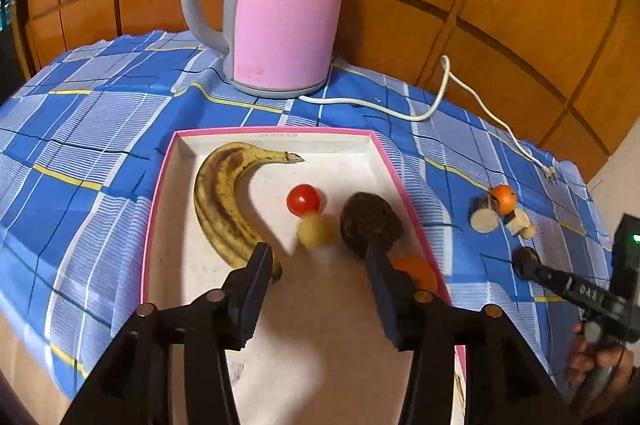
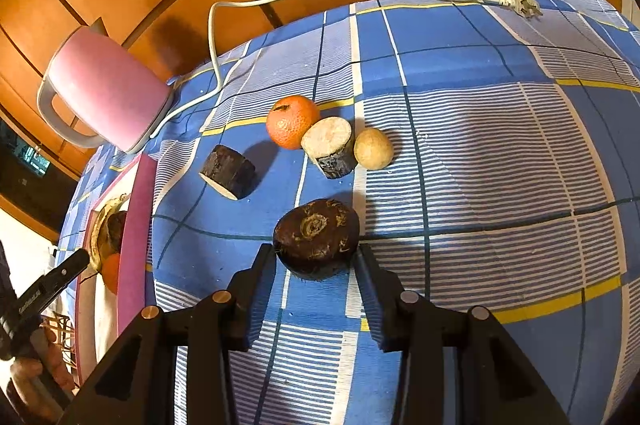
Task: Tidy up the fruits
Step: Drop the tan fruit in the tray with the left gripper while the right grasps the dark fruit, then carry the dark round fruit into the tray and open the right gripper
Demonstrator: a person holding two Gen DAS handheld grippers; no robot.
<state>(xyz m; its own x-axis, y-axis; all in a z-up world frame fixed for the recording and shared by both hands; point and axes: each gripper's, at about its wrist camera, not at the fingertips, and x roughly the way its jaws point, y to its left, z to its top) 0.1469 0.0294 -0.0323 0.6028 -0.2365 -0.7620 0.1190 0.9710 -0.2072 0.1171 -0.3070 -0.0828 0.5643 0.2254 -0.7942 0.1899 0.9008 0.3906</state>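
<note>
Kettle (image 1: 280, 1), pink w/ grey handle, stands on blue checked cloth (image 1: 100, 129) behind pink-rimmed tray (image 1: 160, 193); its white cord (image 1: 440, 97) trails right to an unplugged plug. Tray holds spotted banana (image 1: 224, 201), red tomato (image 1: 303, 199), pale round fruit (image 1: 316, 231), dark brown fruit (image 1: 370, 221) and an orange fruit (image 1: 416, 271) partly hidden by a finger. Left gripper (image 1: 318, 253) hangs over tray, jaws apart, nothing clamped; pale fruit lies just beyond tips. Right wrist view adds items outside tray: tangerine (image 2: 292, 121), two cut dark-skinned pieces (image 2: 228, 171) (image 2: 330, 147), small tan fruit (image 2: 373, 149), grouped, some touching. Right gripper (image 2: 316, 257) straddles a dark rough fruit (image 2: 316, 237) on cloth; pad contact can't be confirmed.
</note>
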